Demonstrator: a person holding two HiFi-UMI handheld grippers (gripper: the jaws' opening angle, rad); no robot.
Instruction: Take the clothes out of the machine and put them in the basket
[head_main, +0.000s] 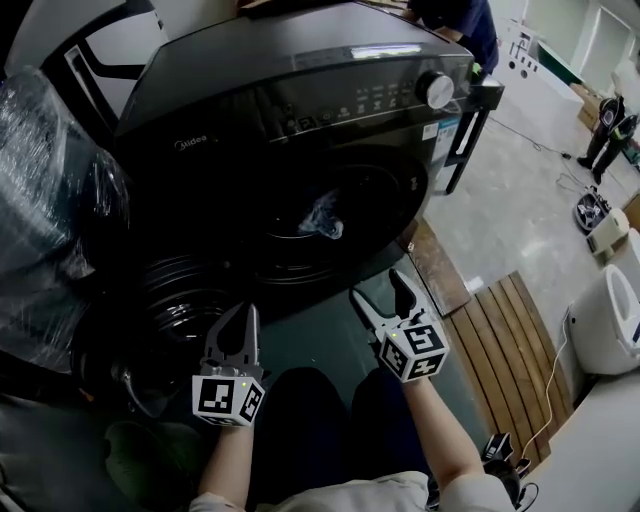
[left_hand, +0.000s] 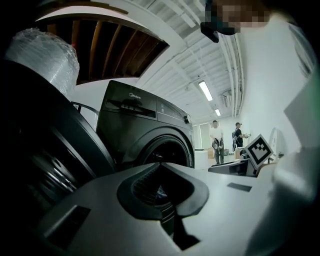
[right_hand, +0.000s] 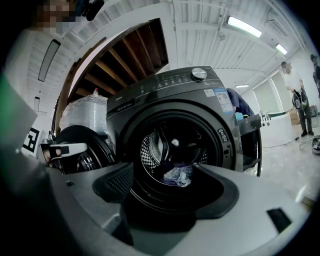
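My right claw (head_main: 377, 284) is spread wide and empty, aimed at the drum mouth. My left claw (head_main: 240, 312) is pressed together on nothing, just beside the swung-open door (head_main: 175, 300). The clothes (right_hand: 178, 176), a pale crumpled bundle, lie at the bottom of the drum inside the washing machine (head_main: 300, 120). I judge this the reach-in step. Next, the right claw must pass through the opening and pinch the bundle. I can't make out a basket.

Level: head view dim, dark grey front-loading washing machine (head_main: 300, 90) nearly black, pale glare streak on its top | Source: white ceiling strip lights (left_hand: 205, 91) | Optics: gripper views fisheye-bent, corners vignetted black | Focus: nearest foreground soft
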